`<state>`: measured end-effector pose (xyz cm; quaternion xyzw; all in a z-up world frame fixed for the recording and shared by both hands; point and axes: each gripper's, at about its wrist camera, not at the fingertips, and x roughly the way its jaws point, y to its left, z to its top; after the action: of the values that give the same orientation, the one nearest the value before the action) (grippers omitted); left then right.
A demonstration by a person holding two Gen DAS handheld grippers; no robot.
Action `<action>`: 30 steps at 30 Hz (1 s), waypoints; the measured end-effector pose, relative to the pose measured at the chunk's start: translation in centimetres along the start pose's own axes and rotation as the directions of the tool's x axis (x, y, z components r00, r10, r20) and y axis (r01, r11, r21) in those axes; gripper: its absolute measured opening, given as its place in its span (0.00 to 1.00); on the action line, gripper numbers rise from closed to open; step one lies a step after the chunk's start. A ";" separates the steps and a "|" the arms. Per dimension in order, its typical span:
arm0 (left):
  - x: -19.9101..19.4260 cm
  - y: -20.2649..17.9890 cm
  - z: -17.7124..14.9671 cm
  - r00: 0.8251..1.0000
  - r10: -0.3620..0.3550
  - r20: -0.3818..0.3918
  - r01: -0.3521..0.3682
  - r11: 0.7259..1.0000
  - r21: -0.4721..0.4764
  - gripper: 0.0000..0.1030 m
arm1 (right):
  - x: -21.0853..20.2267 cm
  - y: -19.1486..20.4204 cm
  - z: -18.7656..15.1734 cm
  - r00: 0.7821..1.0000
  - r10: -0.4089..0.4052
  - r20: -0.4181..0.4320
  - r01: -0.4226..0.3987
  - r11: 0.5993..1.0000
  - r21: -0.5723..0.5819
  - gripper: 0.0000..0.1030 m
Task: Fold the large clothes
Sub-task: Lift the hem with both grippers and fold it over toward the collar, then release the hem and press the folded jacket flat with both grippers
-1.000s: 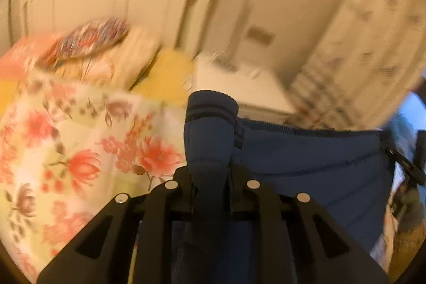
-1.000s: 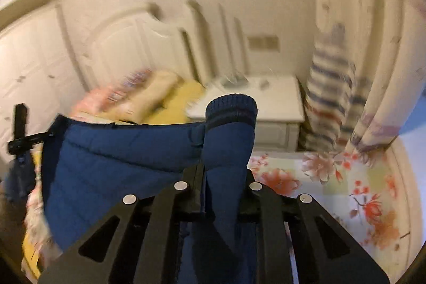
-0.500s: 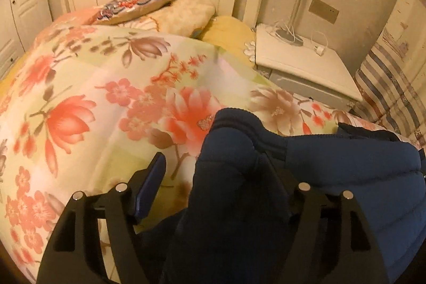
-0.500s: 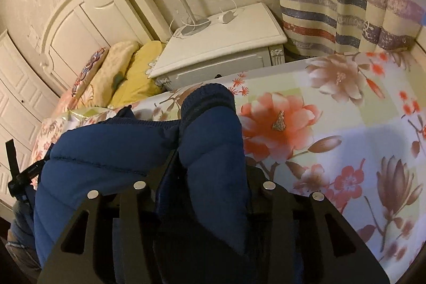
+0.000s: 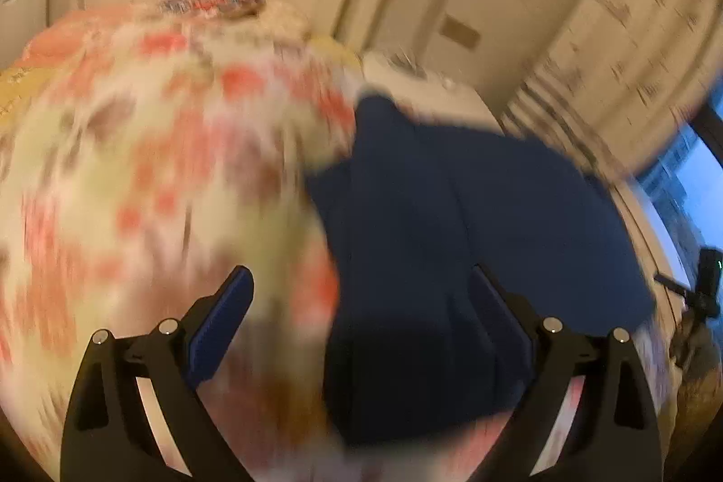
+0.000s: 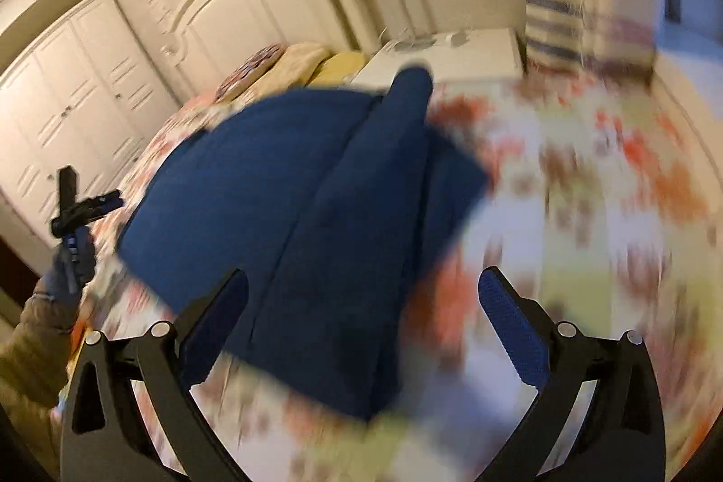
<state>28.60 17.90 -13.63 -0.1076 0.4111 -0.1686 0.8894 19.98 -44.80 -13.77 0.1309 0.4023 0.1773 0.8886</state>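
now your left gripper (image 5: 361, 319) and right gripper (image 6: 363, 312) jaws opening, pads off blue garment (image 6: 316, 188) lying between them on bed (image 6: 587, 211).

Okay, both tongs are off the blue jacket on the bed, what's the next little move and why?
Probably bring both tongs back down to the near edge of the blue jacket. The left tongs and right tongs are opening with nothing pinched, and the jacket lies on the floral bedspread with a sleeve folded over it, so another fold likely remains.
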 end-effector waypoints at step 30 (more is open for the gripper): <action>-8.3 -6.3 -18.7 0.999 -0.039 -0.030 0.041 0.997 0.070 0.46 | -10.3 9.7 -21.4 0.997 -0.030 0.066 0.032 0.999 -0.035 0.44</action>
<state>7.91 14.36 -17.70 -0.0819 0.4155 -0.2023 0.8830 -4.67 -38.43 -16.99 0.1142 0.3715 0.1664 0.9063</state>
